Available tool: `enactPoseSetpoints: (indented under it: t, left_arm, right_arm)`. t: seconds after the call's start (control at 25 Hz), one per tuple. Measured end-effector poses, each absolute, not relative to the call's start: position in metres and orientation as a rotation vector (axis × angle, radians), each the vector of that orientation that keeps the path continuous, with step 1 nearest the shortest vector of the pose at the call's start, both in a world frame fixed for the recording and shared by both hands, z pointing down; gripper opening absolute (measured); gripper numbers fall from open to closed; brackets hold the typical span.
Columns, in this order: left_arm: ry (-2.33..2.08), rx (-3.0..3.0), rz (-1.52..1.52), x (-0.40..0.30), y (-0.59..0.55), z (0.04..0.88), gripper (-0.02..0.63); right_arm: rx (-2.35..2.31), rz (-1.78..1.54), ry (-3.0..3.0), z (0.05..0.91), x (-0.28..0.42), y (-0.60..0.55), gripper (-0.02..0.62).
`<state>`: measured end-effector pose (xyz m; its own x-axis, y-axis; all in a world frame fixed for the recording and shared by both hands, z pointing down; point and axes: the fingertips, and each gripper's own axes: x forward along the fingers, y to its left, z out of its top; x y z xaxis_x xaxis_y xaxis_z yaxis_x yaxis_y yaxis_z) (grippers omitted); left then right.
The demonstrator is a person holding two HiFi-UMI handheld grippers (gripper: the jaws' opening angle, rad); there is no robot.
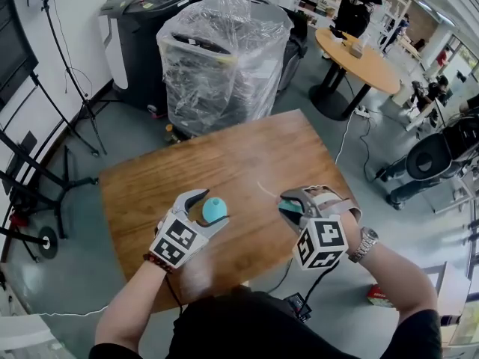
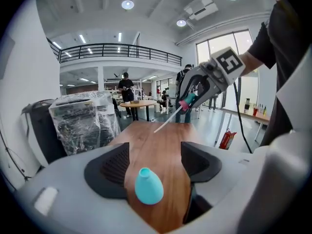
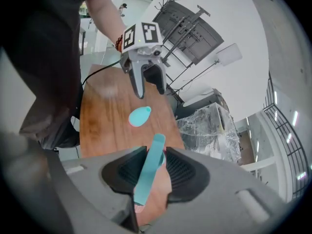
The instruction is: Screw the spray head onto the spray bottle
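smooth teal teardrop bottle (image 2: 148, 185) on wood-grain table (image 1: 247, 163); left gripper (image 2: 155, 161) released; right gripper (image 3: 155, 169) grasps slim spray head (image 3: 157, 146).

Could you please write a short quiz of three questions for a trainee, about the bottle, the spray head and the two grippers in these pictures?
1. True or false: the left gripper presses its pads on the teal bottle.
2. Which one holds the spray head? A) the left gripper B) the right gripper C) neither
3. Fill in: the teal bottle rests on the wooden ____.
Key: 1 false, the jaws stand apart around it; 2 B; 3 table.
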<state>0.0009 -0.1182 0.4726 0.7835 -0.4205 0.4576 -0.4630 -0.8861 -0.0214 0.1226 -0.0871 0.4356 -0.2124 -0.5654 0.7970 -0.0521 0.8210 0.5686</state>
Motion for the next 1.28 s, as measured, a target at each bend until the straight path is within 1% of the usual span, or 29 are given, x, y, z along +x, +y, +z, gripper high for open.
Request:
enactPoseSetpoints:
  t: [0.28, 0.48, 0.68, 0.92, 1.08, 1.2, 1.28]
  left_arm:
    - [-0.743, 2.823, 0.849, -0.015, -0.122, 0.536, 0.444]
    - [-0.7, 2.78, 0.957, -0.012, -0.124, 0.582, 0.466]
    - [-0.669, 2.744, 1.05, -0.005, -0.129, 0.62, 0.468]
    - [-0.616, 2.743, 1.121, 0.006, -0.131, 0.647, 0.468]
    - [-0.603, 2.735, 1.157, 0.008, -0.132, 0.658, 0.448]
    - [-0.607, 2.744, 1.168, 0.009, -0.134, 0.661, 0.416]
    - [-0.611, 2.757, 1.177, 0.01, -0.133, 0.661, 0.414]
  right_arm:
    - [0.479, -0.309, -1.88, 0.419, 0.102, -0.082, 0.117]
    - [0.455, -0.194, -1.954, 0.41, 0.087, -0.078, 0.117]
    - [0.414, -0.119, -1.995, 0.405, 0.076, -0.078, 0.117]
    - [0.368, -0.056, -2.01, 0.403, 0.067, -0.079, 0.117]
    - [0.343, -0.027, -2.017, 0.398, 0.061, -0.083, 0.117]
    - [0.321, -0.019, -2.023, 0.394, 0.053, -0.084, 0.117]
    - [0.306, -0.017, -2.022, 0.394, 0.049, -0.083, 0.117]
